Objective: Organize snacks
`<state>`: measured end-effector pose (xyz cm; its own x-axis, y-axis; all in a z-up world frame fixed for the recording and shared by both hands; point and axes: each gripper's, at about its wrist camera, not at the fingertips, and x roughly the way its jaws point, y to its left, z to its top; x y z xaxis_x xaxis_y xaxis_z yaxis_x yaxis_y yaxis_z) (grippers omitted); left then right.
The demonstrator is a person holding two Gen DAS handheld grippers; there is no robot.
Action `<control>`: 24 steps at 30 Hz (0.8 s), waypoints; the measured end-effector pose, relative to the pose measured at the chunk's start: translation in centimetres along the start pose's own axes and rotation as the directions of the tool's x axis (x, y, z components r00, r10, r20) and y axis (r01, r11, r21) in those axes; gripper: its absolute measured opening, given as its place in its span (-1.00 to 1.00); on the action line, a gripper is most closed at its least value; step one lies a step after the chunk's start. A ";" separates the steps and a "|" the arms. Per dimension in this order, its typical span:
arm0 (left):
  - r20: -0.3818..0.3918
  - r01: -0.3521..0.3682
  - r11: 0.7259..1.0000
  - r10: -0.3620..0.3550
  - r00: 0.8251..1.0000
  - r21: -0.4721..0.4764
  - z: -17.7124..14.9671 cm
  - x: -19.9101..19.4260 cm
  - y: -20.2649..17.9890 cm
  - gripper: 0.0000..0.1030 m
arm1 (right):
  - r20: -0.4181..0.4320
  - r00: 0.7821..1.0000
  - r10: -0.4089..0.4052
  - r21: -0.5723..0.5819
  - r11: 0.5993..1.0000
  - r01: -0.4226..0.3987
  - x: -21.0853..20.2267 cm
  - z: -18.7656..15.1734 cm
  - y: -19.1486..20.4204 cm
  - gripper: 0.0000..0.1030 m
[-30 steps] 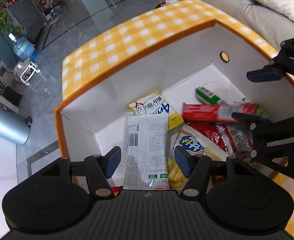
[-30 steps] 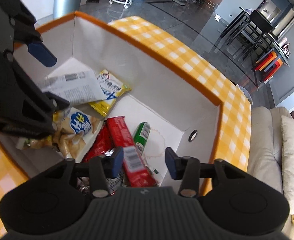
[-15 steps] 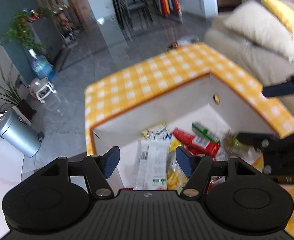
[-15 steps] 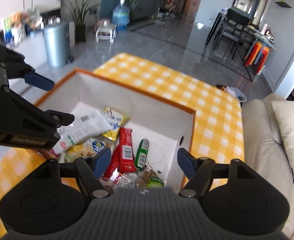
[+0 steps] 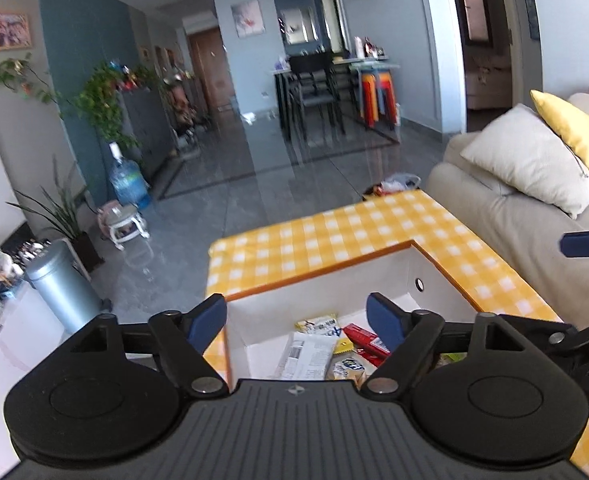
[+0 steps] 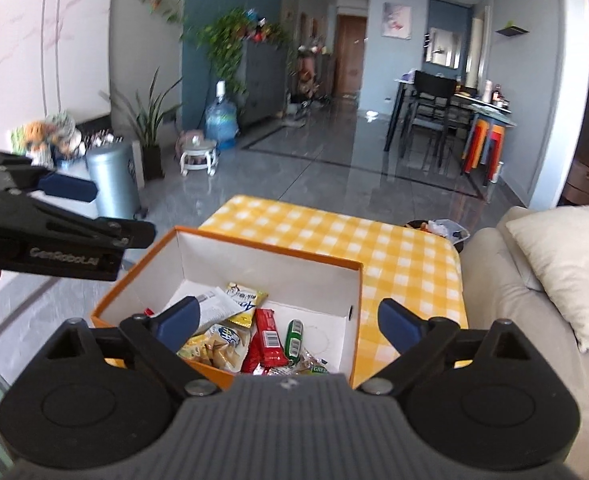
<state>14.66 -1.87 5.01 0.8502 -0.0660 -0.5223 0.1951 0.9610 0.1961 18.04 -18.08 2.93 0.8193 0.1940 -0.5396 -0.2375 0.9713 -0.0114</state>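
Setting: a living room with a glossy grey tiled floor [image 6: 314,160] is filling both wrist views.
Far left: a round silver metal bin [image 6: 112,184] is standing on the floor, with a blue water jug [image 6: 221,118] and leafy green plants [image 6: 230,44] behind it.
Left gripper [image 5: 296,318]: its blue-padded jaws have just been opening and are now standing wide apart, released, with nothing between them; in the right wrist view its black body [image 6: 54,236] is hanging above the box's left edge.
Table: a surface covered in a yellow-and-white checked cloth [image 6: 394,248] is carrying the box.
Box: an open cardboard box with orange outer walls and a white inside [image 6: 270,272] is sitting on the cloth, and all the snacks are lying loose in it.
Snacks, left to right: a white wrapper with a barcode [image 6: 218,308] is lying on a yellow packet with blue lettering [image 6: 246,298]; a pale bag of crisps with a blue logo [image 6: 214,344] is sitting below them; a red bar with a barcode [image 6: 268,336] is lying beside a small green tube-shaped packet [image 6: 294,338].
Right gripper [image 6: 288,326]: its blue-padded jaws have just been opening too and are spread wide, released and empty, hovering above the box.
Far right: a beige fabric sofa [image 6: 534,320] with a cream cushion [image 6: 566,264] is standing just beside the table.
Background: a dark dining table with black chairs [image 6: 434,100] and stacked orange stools [image 6: 484,148] is standing well behind.
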 end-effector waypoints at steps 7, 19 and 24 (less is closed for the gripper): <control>0.050 -0.080 0.996 0.083 0.995 -0.048 -1.4 -2.6 -0.4 0.96 | 0.071 0.997 -0.025 0.097 0.995 0.018 -3.9 -1.6 -0.1 0.92; 0.003 -0.081 0.984 0.083 0.997 -0.158 -5.4 -3.6 -0.4 0.99 | 0.096 0.991 -0.098 0.127 0.988 0.085 -6.5 -4.0 0.8 0.92; -0.048 -0.091 0.985 0.085 0.995 -0.146 -6.9 -2.6 -0.8 0.99 | 0.056 0.994 -0.092 0.142 0.986 0.084 -5.6 -4.7 1.0 0.92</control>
<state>8.98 -0.61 0.50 0.8392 0.0290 -0.5430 0.0430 0.9919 0.1193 10.79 -18.88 2.01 0.8655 0.1107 -0.4884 -0.0915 0.9938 0.0632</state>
